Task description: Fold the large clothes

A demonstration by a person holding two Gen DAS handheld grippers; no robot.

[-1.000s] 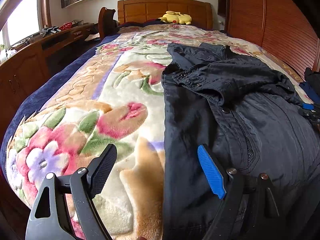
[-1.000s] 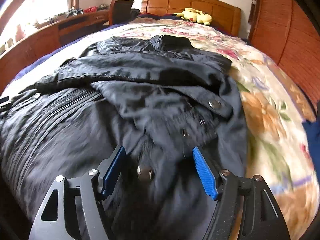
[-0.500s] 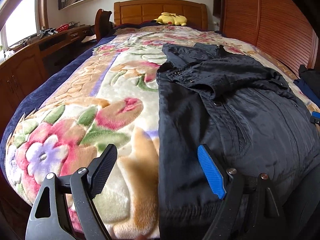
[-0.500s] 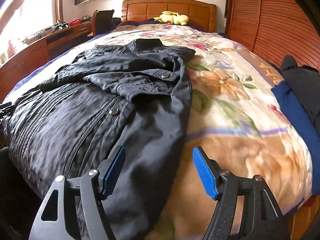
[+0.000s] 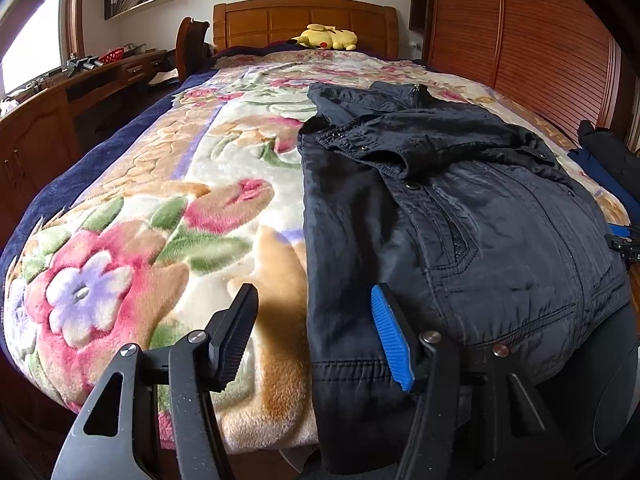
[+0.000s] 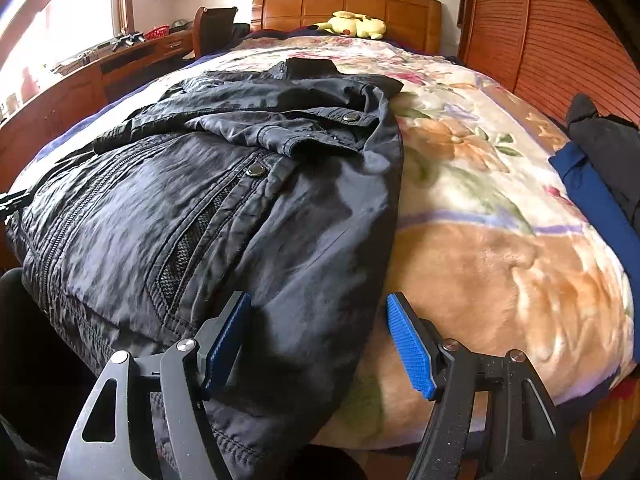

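A dark navy jacket (image 5: 460,208) lies flat on the floral blanket (image 5: 168,224), sleeves folded across its chest, hem at the bed's foot edge. It also shows in the right wrist view (image 6: 224,208). My left gripper (image 5: 316,340) is open and empty above the jacket's left hem corner. My right gripper (image 6: 320,344) is open and empty above the jacket's right hem corner. The right gripper's tip shows at the far right of the left wrist view (image 5: 624,240).
A yellow plush toy (image 5: 328,37) lies by the wooden headboard (image 5: 304,20). Folded blue and dark clothes (image 6: 600,176) lie at the bed's right edge. A wooden desk (image 5: 72,96) runs along the left, a slatted wardrobe (image 5: 532,48) along the right.
Both grippers pulled back toward the foot of the bed and apart, to the jacket's two hem corners. The jacket lies still. Both stay open.
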